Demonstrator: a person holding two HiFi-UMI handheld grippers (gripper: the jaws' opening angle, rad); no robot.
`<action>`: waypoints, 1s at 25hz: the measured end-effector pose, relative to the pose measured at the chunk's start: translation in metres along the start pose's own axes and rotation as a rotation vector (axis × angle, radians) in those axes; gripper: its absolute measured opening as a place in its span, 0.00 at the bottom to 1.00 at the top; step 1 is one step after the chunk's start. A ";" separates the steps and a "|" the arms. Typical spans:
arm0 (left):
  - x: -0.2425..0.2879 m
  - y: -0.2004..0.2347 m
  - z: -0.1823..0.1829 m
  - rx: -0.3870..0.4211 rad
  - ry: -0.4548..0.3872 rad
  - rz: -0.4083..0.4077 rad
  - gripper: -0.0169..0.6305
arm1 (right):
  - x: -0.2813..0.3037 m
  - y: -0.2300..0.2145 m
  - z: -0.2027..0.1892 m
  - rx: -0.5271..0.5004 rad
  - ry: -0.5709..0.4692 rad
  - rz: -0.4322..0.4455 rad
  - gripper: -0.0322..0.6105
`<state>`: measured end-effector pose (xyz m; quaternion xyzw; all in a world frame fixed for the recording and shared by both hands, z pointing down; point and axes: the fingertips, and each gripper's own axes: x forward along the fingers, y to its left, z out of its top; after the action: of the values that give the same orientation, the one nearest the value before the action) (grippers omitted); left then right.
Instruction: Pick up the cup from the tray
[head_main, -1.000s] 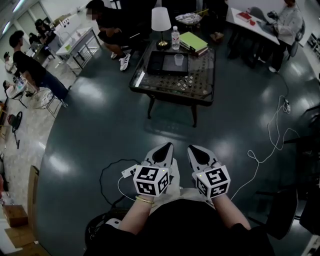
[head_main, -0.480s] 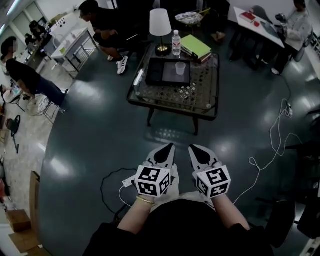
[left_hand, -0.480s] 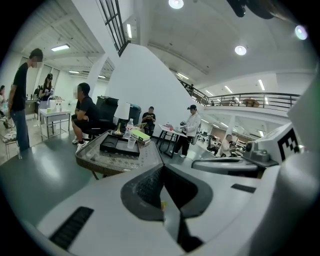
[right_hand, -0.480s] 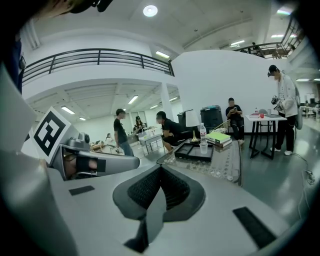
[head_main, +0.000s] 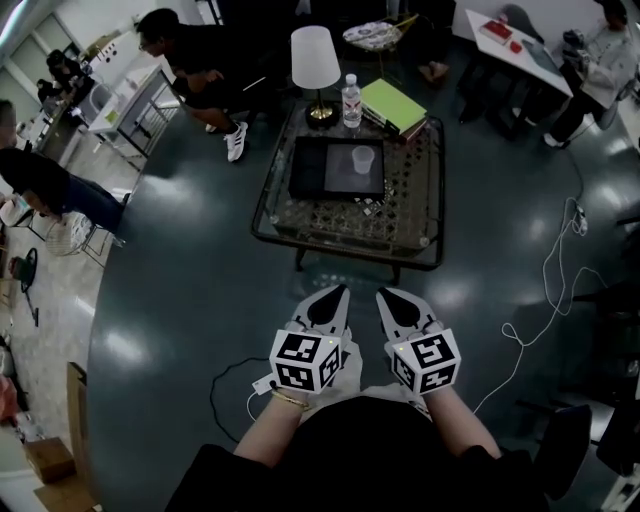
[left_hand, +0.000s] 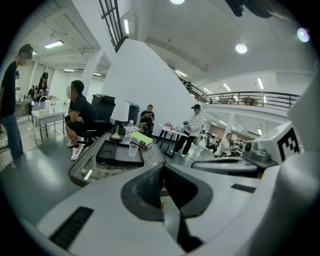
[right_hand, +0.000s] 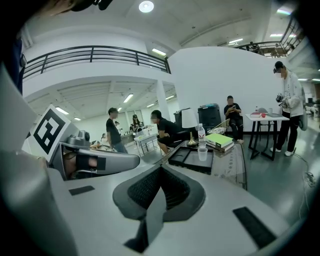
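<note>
Cup (head_main: 363, 160) upright on tray (head_main: 315, 172), mouth up, long axis vertical, left gripper (head_main: 333, 296) and right gripper (head_main: 386, 299) pressed together, empty

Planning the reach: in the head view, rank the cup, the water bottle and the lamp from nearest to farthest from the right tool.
1. The cup, on the tray, straight ahead of the right tool.
2. The water bottle, behind the tray, near the far edge of the table.
3. The lamp, back left corner, beyond the bottle.
</note>
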<state>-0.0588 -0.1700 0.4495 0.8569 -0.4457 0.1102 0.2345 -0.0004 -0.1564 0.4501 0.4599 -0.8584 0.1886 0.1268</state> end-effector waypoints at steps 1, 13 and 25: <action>0.005 0.006 0.005 0.001 0.001 -0.004 0.04 | 0.007 -0.003 0.004 0.001 0.001 -0.004 0.07; 0.064 0.069 0.049 0.011 0.023 -0.046 0.04 | 0.090 -0.032 0.048 -0.004 0.004 -0.034 0.07; 0.104 0.109 0.059 0.009 0.067 -0.065 0.04 | 0.131 -0.056 0.065 0.021 0.014 -0.081 0.07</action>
<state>-0.0882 -0.3276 0.4726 0.8679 -0.4088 0.1329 0.2489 -0.0282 -0.3104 0.4551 0.4945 -0.8360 0.1953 0.1356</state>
